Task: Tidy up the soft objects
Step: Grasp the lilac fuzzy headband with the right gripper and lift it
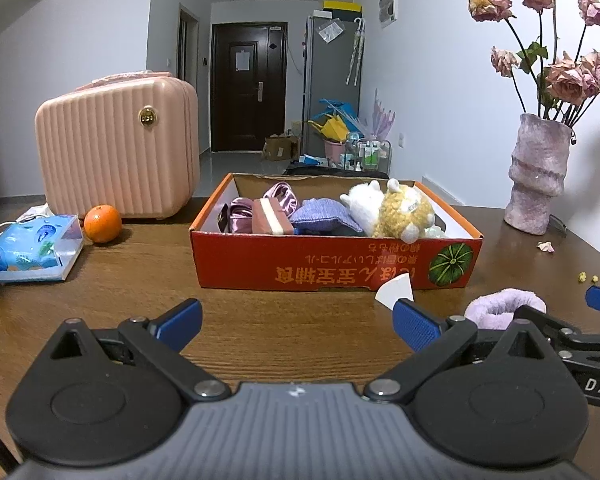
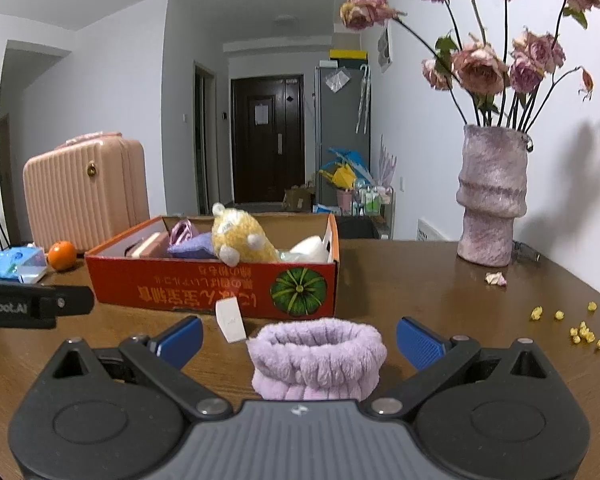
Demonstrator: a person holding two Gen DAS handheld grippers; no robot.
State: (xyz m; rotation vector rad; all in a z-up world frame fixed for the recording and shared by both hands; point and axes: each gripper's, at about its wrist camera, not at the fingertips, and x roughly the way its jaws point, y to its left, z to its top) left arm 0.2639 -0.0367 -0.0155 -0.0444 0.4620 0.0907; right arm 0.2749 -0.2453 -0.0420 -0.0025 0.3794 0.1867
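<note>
Left wrist: left gripper [image 1: 298, 326] fingers spread, holding nothing, low over desk [image 1: 140, 300] before box [image 1: 336, 264], likely standing by. Right wrist: right gripper [image 2: 299, 338] fingers spread either side of scrunchie [image 2: 316, 358] on desk, apparently lined up to pinch it for the box.

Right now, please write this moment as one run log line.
left gripper: open, empty | right gripper: open around scrunchie on table | box: holds plush
</note>
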